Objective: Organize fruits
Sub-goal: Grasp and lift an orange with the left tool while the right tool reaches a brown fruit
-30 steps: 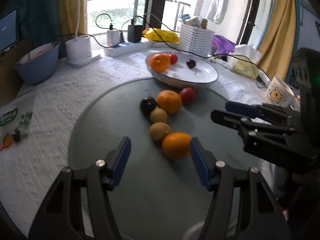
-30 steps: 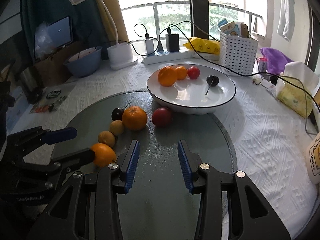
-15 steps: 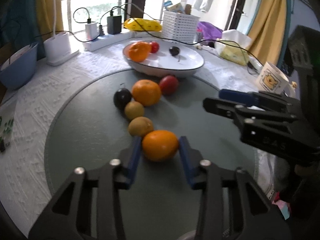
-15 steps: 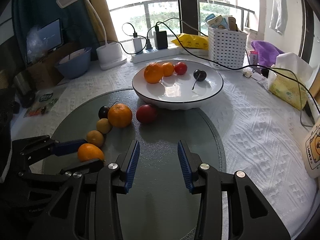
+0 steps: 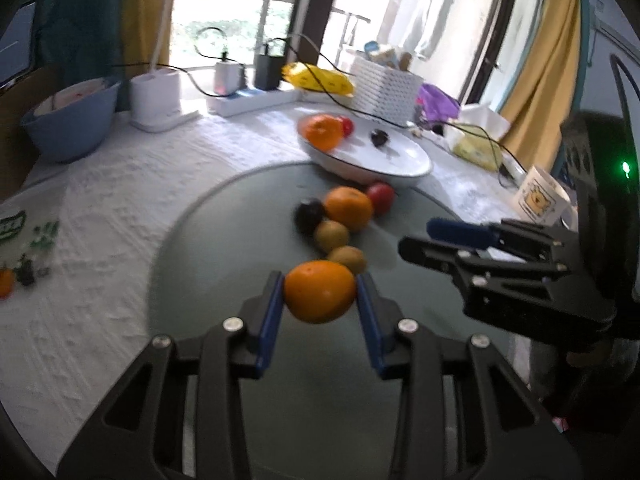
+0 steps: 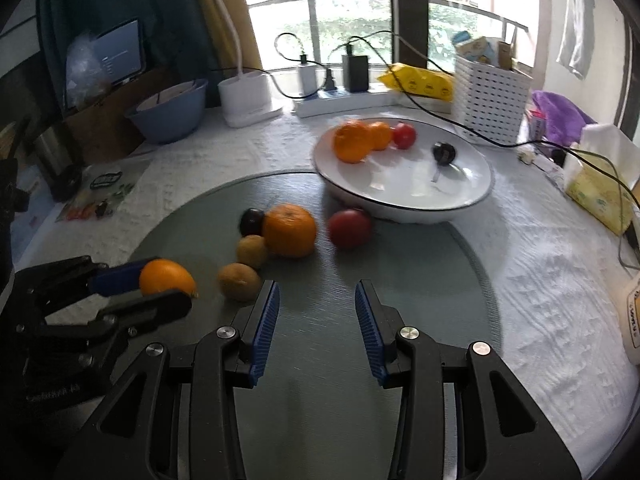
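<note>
My left gripper (image 5: 320,280) is shut on an orange (image 5: 320,298), held just off the near end of the fruit row; in the right wrist view that orange (image 6: 166,278) sits between the left fingers at lower left. On the round grey mat (image 6: 400,280) lie two kiwis (image 6: 239,281), a dark plum (image 6: 252,221), a bigger orange (image 6: 290,230) and a red apple (image 6: 349,228). The white plate (image 6: 460,196) behind them holds two oranges, a red fruit and a dark cherry. My right gripper (image 6: 316,292) stands open over bare mat, with nothing between its fingers.
A blue bowl (image 6: 170,114), a lamp base (image 6: 248,100), a power strip with cables (image 6: 340,100) and a white basket (image 6: 490,88) line the back. A tissue pack (image 6: 600,188) and a mug (image 5: 538,200) stand at the right. White textured cloth surrounds the mat.
My left gripper's jaws closed on the nearest orange and drew it a little away from the kiwis. The right gripper shifted slightly, its jaws unchanged.
</note>
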A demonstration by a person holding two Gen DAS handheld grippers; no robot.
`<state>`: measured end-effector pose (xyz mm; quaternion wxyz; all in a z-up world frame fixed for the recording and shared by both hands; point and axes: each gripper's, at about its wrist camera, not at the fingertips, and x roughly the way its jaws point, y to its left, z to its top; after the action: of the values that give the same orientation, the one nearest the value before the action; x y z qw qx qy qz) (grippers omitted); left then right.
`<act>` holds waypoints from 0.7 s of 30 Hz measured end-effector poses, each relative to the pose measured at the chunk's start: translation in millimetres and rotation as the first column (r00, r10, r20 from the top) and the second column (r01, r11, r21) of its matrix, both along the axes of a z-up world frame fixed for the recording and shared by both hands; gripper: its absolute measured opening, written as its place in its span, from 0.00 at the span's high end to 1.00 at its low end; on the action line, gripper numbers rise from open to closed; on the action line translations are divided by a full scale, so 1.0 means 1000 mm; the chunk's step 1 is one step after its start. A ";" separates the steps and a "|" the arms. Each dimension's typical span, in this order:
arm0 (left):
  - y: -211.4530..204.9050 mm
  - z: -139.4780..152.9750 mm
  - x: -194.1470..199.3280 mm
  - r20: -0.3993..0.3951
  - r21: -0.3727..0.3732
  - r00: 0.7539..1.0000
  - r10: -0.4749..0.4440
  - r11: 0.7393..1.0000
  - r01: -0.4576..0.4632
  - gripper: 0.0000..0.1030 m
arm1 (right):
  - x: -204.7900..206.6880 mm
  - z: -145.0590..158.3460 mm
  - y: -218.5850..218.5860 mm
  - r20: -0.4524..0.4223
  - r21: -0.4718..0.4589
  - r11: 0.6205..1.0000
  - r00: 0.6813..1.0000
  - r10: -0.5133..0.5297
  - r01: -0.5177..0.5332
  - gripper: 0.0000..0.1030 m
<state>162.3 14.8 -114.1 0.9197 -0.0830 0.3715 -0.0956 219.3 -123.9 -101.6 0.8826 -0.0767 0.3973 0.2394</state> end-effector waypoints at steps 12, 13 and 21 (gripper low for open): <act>0.056 0.003 0.000 0.055 -0.036 0.996 0.070 0.997 -0.068 0.63 | 0.000 -0.007 0.047 -0.046 -0.001 0.997 0.996 0.075 -0.075 0.59; 0.059 0.002 0.001 0.053 -0.041 0.996 0.072 0.997 -0.070 0.63 | 0.001 -0.009 0.050 -0.052 -0.007 0.997 0.996 0.077 -0.077 0.59; 0.061 0.000 0.002 0.046 -0.051 0.997 0.065 0.997 -0.063 0.63 | 0.006 -0.019 0.058 -0.077 -0.042 0.996 0.994 0.073 -0.076 0.59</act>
<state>163.8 75.4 -113.9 0.9287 -0.1155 0.3439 -0.0772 225.1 -65.5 -120.5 0.8554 -0.1021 0.4326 0.2658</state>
